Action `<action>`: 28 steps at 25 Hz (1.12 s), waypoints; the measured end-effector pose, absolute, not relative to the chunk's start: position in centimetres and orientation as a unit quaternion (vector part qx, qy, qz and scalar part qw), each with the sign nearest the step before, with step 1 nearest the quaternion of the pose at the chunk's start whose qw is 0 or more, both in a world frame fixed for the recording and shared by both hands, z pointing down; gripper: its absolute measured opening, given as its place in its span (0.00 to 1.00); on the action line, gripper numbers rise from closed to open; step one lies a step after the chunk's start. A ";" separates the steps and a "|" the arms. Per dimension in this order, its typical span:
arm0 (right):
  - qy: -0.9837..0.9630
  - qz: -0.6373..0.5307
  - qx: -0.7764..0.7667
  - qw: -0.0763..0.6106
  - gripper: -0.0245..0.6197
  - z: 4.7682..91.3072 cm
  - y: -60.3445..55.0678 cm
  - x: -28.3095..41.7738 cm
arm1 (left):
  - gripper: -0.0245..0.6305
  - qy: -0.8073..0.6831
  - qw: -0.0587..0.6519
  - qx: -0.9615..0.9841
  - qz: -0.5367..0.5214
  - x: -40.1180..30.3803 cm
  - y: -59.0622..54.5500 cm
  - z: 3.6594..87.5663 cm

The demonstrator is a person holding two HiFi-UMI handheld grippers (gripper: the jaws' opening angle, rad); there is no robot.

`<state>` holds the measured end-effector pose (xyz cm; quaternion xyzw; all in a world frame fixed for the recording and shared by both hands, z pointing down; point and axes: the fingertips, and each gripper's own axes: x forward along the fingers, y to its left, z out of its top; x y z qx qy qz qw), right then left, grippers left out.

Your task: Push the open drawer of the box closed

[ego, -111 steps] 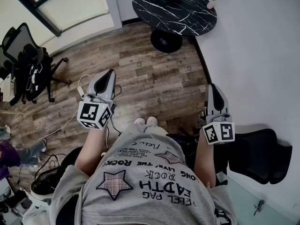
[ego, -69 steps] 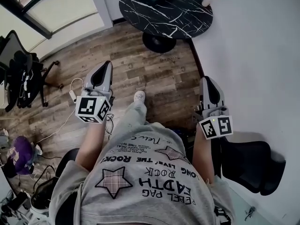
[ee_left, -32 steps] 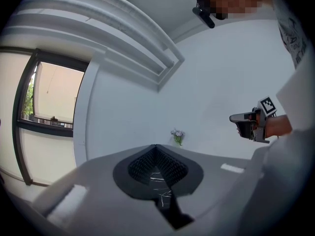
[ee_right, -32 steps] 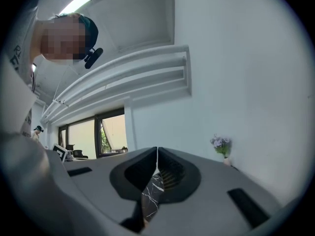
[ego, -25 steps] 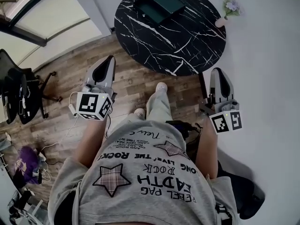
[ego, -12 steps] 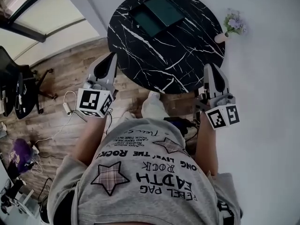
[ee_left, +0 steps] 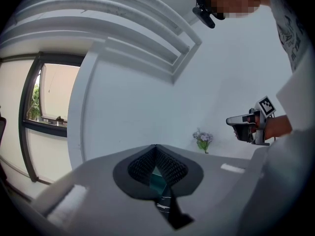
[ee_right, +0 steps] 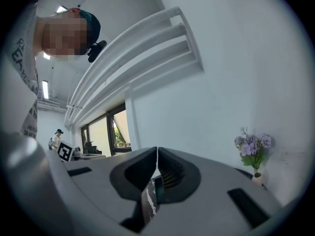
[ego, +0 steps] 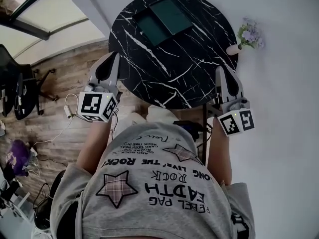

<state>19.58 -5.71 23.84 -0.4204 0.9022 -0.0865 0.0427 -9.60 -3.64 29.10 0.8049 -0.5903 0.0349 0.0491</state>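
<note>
Dark-green box (ego: 164, 20) lies flat, long axis slanting crosswise, well ahead of left gripper (ego: 112, 56) and right gripper (ego: 221, 69) — both pressed together, empty — bare marble table (ego: 199, 59) between.

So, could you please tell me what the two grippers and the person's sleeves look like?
Both the left gripper and right gripper are light grey tapered shells with a dark hollow on top and black ribbed pads. Each carries a white cube with black square markers. The person wears a grey short-sleeved T-shirt with star patches and black lettering.
</note>
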 end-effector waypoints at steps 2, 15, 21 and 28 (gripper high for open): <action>0.904 -0.093 -0.416 0.043 0.06 24.3 -6.5 19.8 | 0.05 -0.594 0.055 0.802 0.038 -9.3 -3.9 29.5; 0.898 -0.113 -0.421 0.056 0.06 25.3 -10.2 17.1 | 0.05 -0.576 0.066 0.813 0.058 -10.4 -8.0 30.1; 0.885 -0.108 -0.451 0.051 0.06 25.3 -11.5 16.0 | 0.05 -0.550 0.064 0.831 0.051 -11.6 -11.3 30.4; 0.870 -0.112 -0.477 0.047 0.06 25.8 -12.8 15.6 | 0.05 -0.525 0.085 0.845 0.056 -12.2 -13.0 32.8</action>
